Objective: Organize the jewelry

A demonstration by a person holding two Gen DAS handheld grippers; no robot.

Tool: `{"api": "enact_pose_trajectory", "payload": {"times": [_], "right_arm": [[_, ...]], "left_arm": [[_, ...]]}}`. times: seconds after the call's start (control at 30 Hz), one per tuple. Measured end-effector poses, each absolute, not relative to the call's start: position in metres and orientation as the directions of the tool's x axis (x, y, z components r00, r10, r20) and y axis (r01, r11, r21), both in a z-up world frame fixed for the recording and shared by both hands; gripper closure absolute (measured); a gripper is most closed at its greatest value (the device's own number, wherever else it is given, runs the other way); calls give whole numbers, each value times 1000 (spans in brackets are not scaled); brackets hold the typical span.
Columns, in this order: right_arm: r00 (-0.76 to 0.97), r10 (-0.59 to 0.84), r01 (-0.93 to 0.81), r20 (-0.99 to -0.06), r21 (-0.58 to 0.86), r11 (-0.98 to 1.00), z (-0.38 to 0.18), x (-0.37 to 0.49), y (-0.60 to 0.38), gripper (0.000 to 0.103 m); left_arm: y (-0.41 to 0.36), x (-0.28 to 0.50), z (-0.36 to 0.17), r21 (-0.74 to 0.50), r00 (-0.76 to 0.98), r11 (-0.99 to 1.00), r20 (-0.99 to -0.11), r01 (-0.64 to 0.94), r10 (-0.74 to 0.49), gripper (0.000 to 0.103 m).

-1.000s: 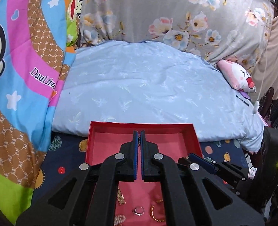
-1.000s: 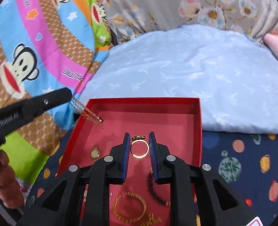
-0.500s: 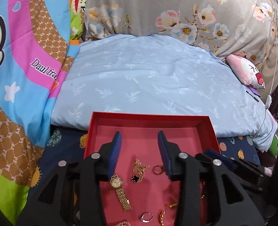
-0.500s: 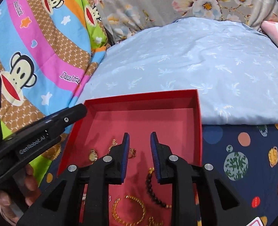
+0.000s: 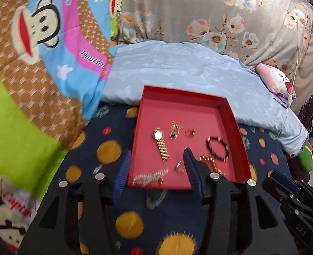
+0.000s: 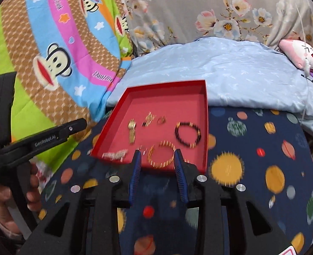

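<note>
The dark blue planet-print bedsheet [image 6: 252, 140] spreads under both tongs. On it, just ahead of the tips, sits the shallow red cardboard tray [image 6: 206, 106], one only, holding all the jewelry.

The left gripper [image 5: 156, 165] is released, jaws wide, empty, straddling the tray's near edge. The right gripper [image 6: 156, 161] is likewise spread and empty.

Ahead of the right tips lie one black beaded bracelet [image 6: 187, 133] and one gold bangle [image 6: 161, 155]. Ahead of the left tips lie one gold watch [image 5: 159, 143], one pale linked bracelet [image 5: 150, 175], one chain with a dark pendant [image 5: 174, 128] and two small rings [image 5: 190, 132], one [image 5: 178, 167] near the right finger.

All seem light. The bangle looks stiff, best pinched across its rim. The chain is limp and slippery, best taken where it bunches. The rings are tiny and likely to skid.
</note>
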State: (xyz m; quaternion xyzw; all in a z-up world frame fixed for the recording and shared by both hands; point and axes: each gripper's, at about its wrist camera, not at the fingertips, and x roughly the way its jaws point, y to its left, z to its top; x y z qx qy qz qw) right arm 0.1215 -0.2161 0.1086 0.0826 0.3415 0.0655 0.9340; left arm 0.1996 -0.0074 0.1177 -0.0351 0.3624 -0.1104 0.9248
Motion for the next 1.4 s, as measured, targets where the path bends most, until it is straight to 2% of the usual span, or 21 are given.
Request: {"api": "enact_pose_trajectory", "payload": {"times": [0.07, 0.43, 0.7, 1.0, 1.23, 1.4], "right_arm": [[746, 188, -77, -640, 197, 977, 103, 97, -208, 70], [615, 238, -94, -752, 230, 969, 41, 18, -175, 69], [600, 281, -168, -749, 226, 960, 33, 36, -142, 69], [574, 300, -216, -762, 213, 953, 23, 78, -112, 71], [538, 304, -237, -786, 205, 950, 10, 94, -103, 83], [524, 309, -252, -794, 201, 946, 5, 94, -99, 98]], "left_arm": [[0, 178, 113, -142, 708, 976, -672, 164, -217, 43], [24, 93, 57, -122, 617, 985, -768, 125, -173, 42], [48, 62, 29, -77, 587, 992, -801, 98, -120, 42], [61, 63, 20, -68, 572, 995, -815, 73, -97, 42], [64, 67, 16, -74, 567, 995, -818, 69, -100, 42], [64, 69, 15, -78, 562, 994, -820, 71, -105, 42]]}}
